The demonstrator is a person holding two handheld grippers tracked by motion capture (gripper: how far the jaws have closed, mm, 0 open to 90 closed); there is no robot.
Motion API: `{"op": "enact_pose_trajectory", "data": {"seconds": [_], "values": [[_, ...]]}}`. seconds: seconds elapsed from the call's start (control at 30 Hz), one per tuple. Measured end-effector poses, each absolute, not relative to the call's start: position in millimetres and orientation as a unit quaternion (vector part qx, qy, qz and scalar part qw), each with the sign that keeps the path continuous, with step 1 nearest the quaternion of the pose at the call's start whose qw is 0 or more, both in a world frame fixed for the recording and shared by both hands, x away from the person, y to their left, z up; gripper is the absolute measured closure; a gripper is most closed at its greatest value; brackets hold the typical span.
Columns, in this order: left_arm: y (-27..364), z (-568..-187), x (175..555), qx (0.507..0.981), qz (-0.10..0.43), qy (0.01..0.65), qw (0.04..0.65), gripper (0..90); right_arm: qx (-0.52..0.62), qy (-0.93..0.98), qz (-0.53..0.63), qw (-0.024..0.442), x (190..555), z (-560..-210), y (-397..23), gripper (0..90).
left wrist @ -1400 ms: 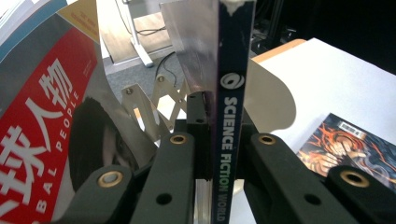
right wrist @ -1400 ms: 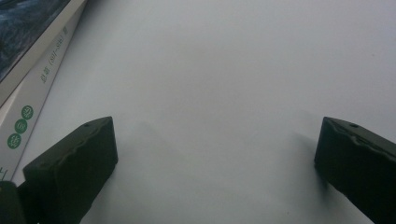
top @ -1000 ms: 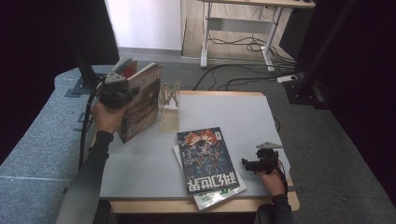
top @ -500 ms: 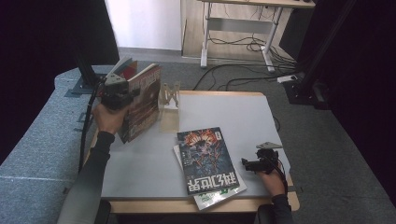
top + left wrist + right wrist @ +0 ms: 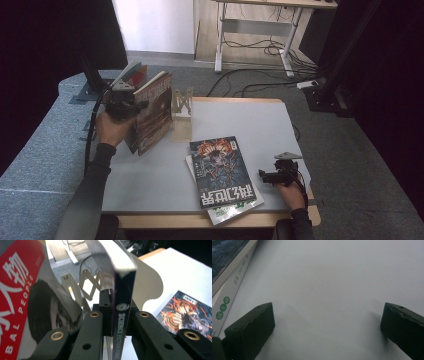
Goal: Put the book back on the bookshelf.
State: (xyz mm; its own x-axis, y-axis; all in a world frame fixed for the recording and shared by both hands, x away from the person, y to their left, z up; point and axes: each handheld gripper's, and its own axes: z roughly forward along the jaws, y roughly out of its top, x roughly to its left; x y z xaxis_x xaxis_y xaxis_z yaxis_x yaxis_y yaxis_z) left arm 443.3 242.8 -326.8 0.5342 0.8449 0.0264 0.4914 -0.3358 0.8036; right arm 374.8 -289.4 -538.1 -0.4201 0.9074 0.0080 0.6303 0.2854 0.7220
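A dark-covered magazine (image 5: 155,112) stands upright, slightly tilted, at the table's left edge beside a pale folding book rack (image 5: 182,112). My left gripper (image 5: 122,102) is shut on it. In the left gripper view the jaws of my left gripper (image 5: 117,312) press both sides of its black spine (image 5: 123,315). A red-covered magazine (image 5: 17,290) leans at the left of that view. My right gripper (image 5: 265,175) rests low on the table near the front right, open. In the right gripper view, my right gripper (image 5: 327,322) has only bare tabletop between its jaws.
A stack of magazines (image 5: 222,170) lies flat at the front middle of the white table (image 5: 250,120), and its edge (image 5: 229,267) appears at the left of the right gripper view. A grey padded surface (image 5: 45,150) borders the table's left side. Cables and a desk frame stand beyond.
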Motion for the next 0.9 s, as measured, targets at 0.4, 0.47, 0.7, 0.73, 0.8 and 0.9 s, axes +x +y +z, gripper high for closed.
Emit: {"op": "enact_pose_trajectory", "data": {"seconds": [0.4, 0.47, 0.7, 0.73, 0.8, 0.9], "values": [[250.1, -326.5, 438.4, 0.795, 0.205, 0.435, 0.369, 80.9, 0.497, 0.774, 0.333, 0.208, 374.8, -538.1, -289.3, 0.0], [249.8, -326.8, 437.8, 0.797, 0.203, 0.435, 0.367, 80.8, 0.497, 0.774, 0.333, 0.208, 374.7, -538.1, -289.3, 0.0], [249.3, -326.2, 436.0, 0.806, 0.192, 0.434, 0.352, 79.7, 0.497, 0.774, 0.333, 0.208, 374.7, -538.1, -289.3, 0.0], [249.6, -326.0, 435.9, 0.806, 0.191, 0.436, 0.352, 80.0, 0.497, 0.774, 0.333, 0.208, 374.7, -538.1, -289.3, 0.0], [250.3, -325.5, 435.8, 0.804, 0.186, 0.439, 0.355, 81.4, 0.497, 0.774, 0.333, 0.208, 374.7, -538.1, -289.3, 0.0], [250.9, -324.5, 435.4, 0.801, 0.184, 0.441, 0.361, 83.6, 0.497, 0.774, 0.333, 0.208, 374.7, -538.1, -289.3, 0.0]]}}
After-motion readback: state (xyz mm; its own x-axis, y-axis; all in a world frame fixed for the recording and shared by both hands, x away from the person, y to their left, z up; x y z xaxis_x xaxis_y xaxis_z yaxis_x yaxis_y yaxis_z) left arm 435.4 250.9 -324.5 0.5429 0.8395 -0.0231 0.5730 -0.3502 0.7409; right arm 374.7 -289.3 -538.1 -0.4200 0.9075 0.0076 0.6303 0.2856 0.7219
